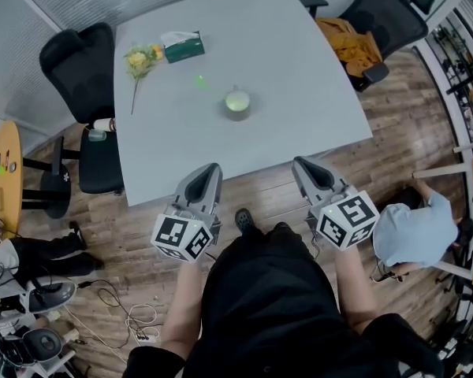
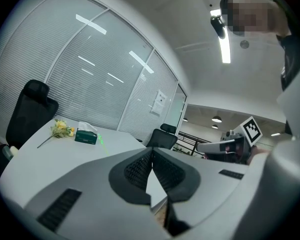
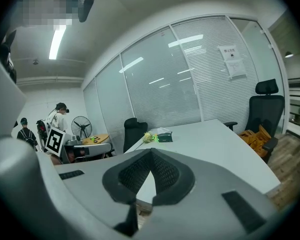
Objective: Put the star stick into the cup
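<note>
A pale green cup (image 1: 237, 103) stands near the middle of the white table (image 1: 299, 77). The small green star stick (image 1: 199, 81) lies flat on the table just behind and left of the cup; it shows as a green streak (image 2: 101, 140) in the left gripper view. My left gripper (image 1: 213, 167) and right gripper (image 1: 298, 162) hover side by side at the table's near edge, well short of the cup. Both are shut with nothing between the jaws, whose tips meet in each gripper view (image 2: 151, 151) (image 3: 151, 151). The cup is hidden in both gripper views.
A yellow flower (image 1: 140, 60) and a green tissue box (image 1: 183, 46) lie at the table's far left. Black office chairs stand at the left (image 1: 83, 69) and far right (image 1: 382, 14), the right one with an orange garment (image 1: 351, 42). People sit on the floor nearby.
</note>
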`<state>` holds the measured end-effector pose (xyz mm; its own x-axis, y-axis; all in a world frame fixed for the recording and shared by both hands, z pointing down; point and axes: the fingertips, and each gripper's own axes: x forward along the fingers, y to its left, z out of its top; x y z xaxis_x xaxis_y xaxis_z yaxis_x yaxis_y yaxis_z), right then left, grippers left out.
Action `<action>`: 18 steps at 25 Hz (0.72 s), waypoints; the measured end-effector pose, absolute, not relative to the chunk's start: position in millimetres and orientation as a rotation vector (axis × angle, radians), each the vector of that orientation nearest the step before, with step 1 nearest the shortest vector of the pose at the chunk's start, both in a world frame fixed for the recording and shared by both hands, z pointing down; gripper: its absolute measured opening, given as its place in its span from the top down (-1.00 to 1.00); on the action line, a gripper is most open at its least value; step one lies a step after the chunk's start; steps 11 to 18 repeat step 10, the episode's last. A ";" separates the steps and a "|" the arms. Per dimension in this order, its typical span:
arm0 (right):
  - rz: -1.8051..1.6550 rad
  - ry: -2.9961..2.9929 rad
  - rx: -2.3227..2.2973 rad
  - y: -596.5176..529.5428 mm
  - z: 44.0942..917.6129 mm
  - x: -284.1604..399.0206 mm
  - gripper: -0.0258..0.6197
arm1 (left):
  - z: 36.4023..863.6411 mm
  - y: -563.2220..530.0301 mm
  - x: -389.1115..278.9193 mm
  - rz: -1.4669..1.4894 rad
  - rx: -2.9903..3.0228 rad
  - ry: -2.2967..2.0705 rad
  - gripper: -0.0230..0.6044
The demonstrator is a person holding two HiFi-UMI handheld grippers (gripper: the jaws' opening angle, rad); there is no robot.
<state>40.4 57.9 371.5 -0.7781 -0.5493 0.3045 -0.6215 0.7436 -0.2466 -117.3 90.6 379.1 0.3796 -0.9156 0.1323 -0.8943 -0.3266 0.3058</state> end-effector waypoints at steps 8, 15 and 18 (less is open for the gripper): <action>0.493 -2.727 0.921 56.3 374.4 34.9 0.89 | 381.3 89.8 -120.4 -0.097 2.302 -1.585 0.93; 0.490 -2.729 0.914 54.7 373.5 29.9 0.89 | 381.1 87.8 -122.8 -0.099 2.300 -1.585 0.93; 0.490 -2.729 0.914 54.7 373.5 29.9 0.89 | 381.1 87.8 -122.8 -0.099 2.300 -1.585 0.93</action>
